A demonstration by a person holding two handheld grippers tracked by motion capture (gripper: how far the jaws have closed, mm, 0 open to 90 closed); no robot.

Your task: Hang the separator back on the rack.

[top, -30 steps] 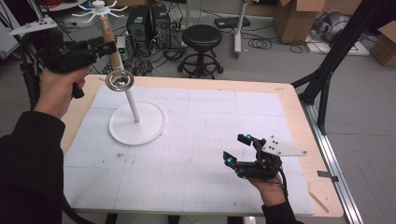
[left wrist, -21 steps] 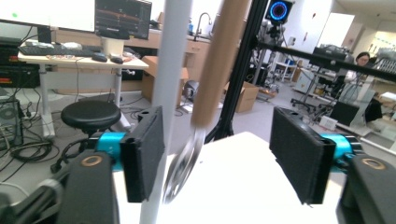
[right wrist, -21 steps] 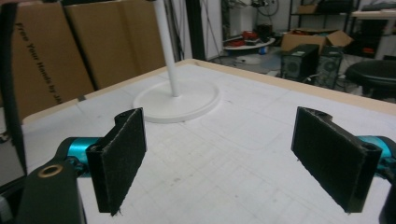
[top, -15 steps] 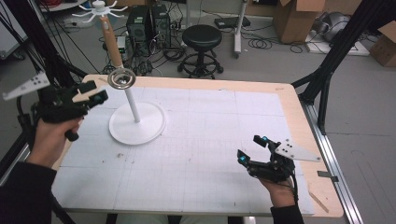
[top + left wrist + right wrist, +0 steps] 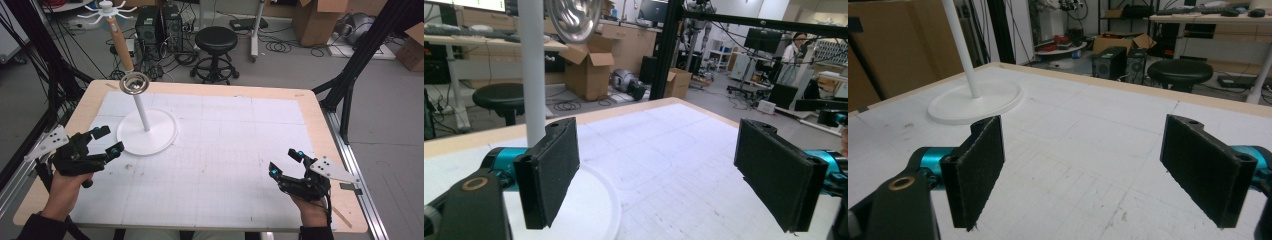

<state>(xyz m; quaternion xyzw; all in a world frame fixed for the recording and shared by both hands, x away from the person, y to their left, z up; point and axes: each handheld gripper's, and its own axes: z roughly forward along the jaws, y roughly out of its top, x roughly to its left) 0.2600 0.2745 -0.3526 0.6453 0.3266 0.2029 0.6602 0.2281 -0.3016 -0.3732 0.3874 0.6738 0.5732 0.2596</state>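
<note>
stand: white stand (image 5: 146, 133), round base on the table at about 10 o'clock from table centre, thin post upright
strainer: metal strainer (image 5: 133, 83) sits at the top of the post, wooden handle slanting up toward 11 o'clock past the far edge
left gripper (image 5: 102, 142): jaws spread wide, nothing between them; just beside the base at its 8 o'clock, not touching
right gripper (image 5: 285, 164): jaws wide apart, empty; near table's 4 o'clock corner, well apart from the stand
progress: judging by layout, strainer hangs on the stand and both grippers are free, so the hanging looks done; nothing left that I can tell
table (image 5: 310, 107): wooden rim on all sides, white gridded mat inside it
open room: whole middle and right of the mat bare, plenty of space to move
edges: left hand near the 9 o'clock rim, right hand close to the 5 o'clock rim; black frame struts off the 2 o'clock corner
risk: left jaws swinging toward 2 o'clock could knock the base or post
</note>
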